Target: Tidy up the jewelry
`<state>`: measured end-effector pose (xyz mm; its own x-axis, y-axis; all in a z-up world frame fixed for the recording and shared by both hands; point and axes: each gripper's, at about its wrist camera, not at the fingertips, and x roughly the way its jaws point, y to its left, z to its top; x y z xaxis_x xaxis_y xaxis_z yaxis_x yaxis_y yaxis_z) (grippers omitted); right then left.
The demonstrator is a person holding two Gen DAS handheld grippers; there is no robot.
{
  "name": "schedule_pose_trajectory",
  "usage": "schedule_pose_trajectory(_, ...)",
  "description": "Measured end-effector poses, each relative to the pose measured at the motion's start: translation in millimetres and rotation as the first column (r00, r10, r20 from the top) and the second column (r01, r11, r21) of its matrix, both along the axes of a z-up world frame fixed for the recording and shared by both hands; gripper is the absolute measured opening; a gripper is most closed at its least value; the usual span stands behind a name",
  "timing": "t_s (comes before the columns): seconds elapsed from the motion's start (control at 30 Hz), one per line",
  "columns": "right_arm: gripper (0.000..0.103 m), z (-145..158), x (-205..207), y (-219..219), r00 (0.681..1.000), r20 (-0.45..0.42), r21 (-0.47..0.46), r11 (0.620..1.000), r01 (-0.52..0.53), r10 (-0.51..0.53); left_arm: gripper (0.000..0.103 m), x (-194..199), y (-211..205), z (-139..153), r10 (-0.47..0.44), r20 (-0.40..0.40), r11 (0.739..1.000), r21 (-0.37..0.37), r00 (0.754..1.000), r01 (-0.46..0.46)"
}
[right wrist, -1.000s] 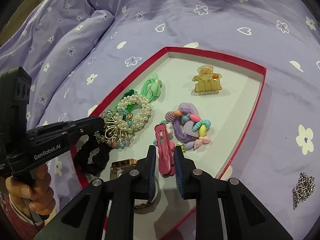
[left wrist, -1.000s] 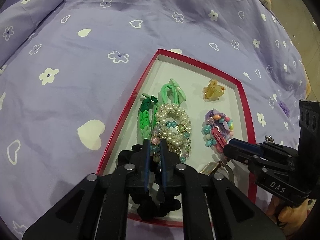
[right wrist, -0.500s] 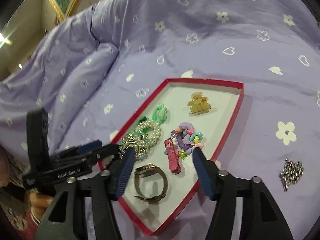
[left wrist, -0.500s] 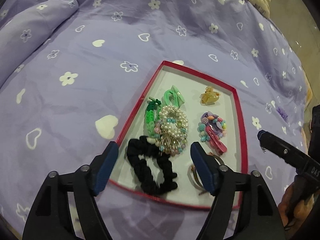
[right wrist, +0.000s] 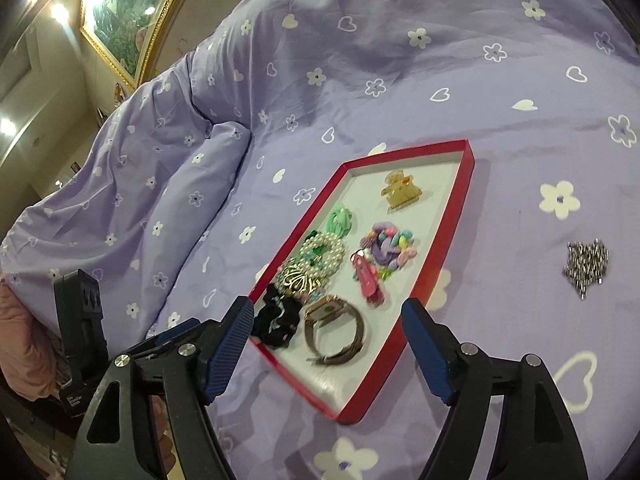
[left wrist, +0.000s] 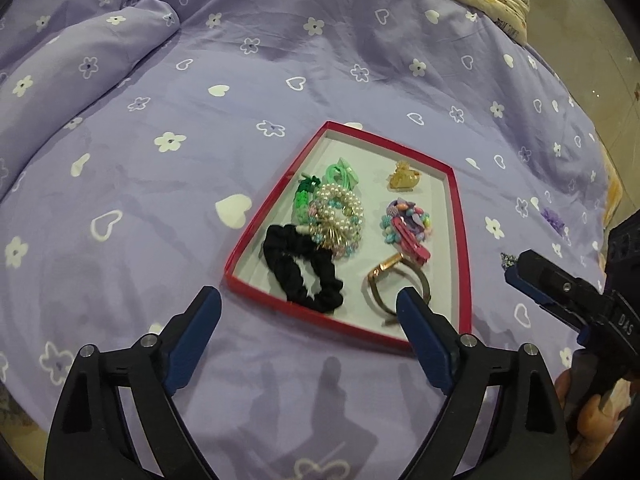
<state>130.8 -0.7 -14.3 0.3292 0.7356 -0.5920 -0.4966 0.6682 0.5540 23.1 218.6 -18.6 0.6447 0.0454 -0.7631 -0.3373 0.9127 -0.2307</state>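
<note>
We've let go: both left gripper (left wrist: pixel 308 304) & right gripper (right wrist: pixel 328 318) now spread wide, empty, pulled back above the bed. Scrunchie (left wrist: pixel 302 270) & pink clip (right wrist: pixel 368 280) lie in red tray (right wrist: pixel 420 276); silver chain (right wrist: pixel 586 264) remains outside, prob. next.

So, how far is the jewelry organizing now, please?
Mostly done: the red tray already holds the black scrunchie, pearl bracelets, pink clip, watch and amber claw clip. Nothing is in hand; the left gripper and right gripper are both open. Left: the silver chain lies on the bedspread, outside the tray.
</note>
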Motion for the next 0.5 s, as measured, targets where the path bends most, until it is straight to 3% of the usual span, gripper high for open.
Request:
schedule_pose_trajectory(0.23,0.086,14.5,-24.1,-7.5,0.999,0.048,-0.015,1.0,0.012,-0.011,0.092,-20.8,-8.2,7.7,0.008,0.004,0.997,0.072,1.0,-0.008)
schedule_pose_trajectory(0.37,0.088,41.4,-40.5,-0.1,0.987,0.16,-0.113,0.994,0.013,0.005,0.094,-30.6,-14.8,28.9,-0.007,0.04,0.987,0.16,0.999,0.001)
schedule_pose_trajectory(0.5,0.101,68.5,-60.9,6.0,0.952,0.304,-0.175,0.984,0.027,0.028,0.103,-40.5,-18.8,48.8,0.0,0.09,0.969,0.246,0.996,-0.023)
